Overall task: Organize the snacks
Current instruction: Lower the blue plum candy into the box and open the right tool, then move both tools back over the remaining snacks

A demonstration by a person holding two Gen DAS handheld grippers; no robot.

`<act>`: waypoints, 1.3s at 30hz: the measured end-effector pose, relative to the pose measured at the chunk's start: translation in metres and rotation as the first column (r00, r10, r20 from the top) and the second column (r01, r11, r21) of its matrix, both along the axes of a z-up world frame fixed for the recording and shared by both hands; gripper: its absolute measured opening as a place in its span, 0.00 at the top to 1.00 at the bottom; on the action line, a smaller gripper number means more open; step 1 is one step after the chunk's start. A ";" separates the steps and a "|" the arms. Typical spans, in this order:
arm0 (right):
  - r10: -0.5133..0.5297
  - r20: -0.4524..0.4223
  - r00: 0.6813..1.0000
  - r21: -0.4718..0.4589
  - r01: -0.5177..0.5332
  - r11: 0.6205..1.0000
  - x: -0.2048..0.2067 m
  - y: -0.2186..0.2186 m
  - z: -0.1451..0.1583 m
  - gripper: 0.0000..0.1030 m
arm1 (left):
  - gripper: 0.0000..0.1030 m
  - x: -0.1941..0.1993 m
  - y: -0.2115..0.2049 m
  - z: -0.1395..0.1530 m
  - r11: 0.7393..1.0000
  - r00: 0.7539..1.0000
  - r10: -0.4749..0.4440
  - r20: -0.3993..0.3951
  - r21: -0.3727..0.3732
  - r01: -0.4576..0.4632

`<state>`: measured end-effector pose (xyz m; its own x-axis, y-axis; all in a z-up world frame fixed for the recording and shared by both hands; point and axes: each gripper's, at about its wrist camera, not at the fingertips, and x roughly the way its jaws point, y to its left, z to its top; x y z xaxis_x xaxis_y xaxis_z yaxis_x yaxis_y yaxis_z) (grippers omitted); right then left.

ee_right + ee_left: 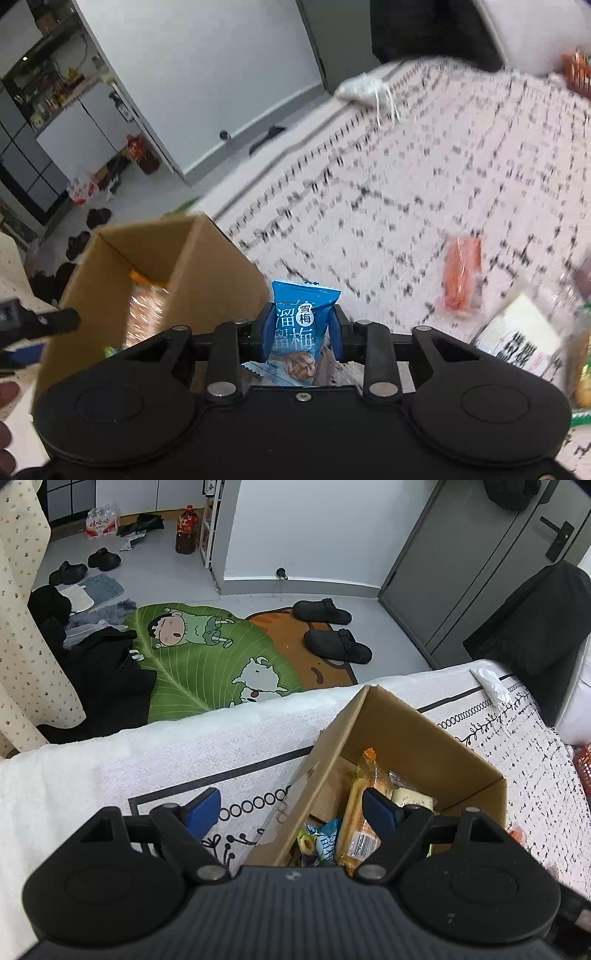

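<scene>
A cardboard box (436,738) stands on a white patterned cloth. It holds several snacks: an orange-wrapped long snack (360,812), a blue packet (327,842) and a pale wrapped piece (410,797). My left gripper (291,808) is open and empty, straddling the box's left wall. My right gripper (301,328) is shut on a blue plum-candy packet (299,325), held upright just right of the box (207,266). An orange snack (461,277) and a white packet (517,336) lie on the cloth to the right, blurred.
The cloth-covered surface (110,782) ends at a far edge above the floor. A white plastic bag (364,90) lies near the far edge. Slippers (336,642) and a green mat (199,657) are on the floor. An orange basket (583,764) sits at the right.
</scene>
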<state>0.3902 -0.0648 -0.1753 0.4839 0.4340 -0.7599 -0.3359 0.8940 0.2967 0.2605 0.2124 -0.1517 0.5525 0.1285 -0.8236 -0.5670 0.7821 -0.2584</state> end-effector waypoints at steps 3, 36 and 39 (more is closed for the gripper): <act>0.001 0.037 0.999 0.009 -0.001 1.000 -0.005 0.001 0.017 0.71 | 0.20 -0.002 0.000 0.003 1.000 1.000 -0.004 0.007 -0.006 0.004; 0.158 0.039 0.987 0.143 -0.162 0.976 -0.071 0.031 0.079 0.59 | 0.20 -0.045 -0.002 0.060 1.000 0.999 -0.010 0.044 0.012 0.010; 0.149 0.059 0.987 0.121 -0.156 0.980 -0.077 0.025 0.086 0.55 | 0.20 -0.049 -0.008 0.065 1.000 0.999 -0.022 0.041 0.014 0.021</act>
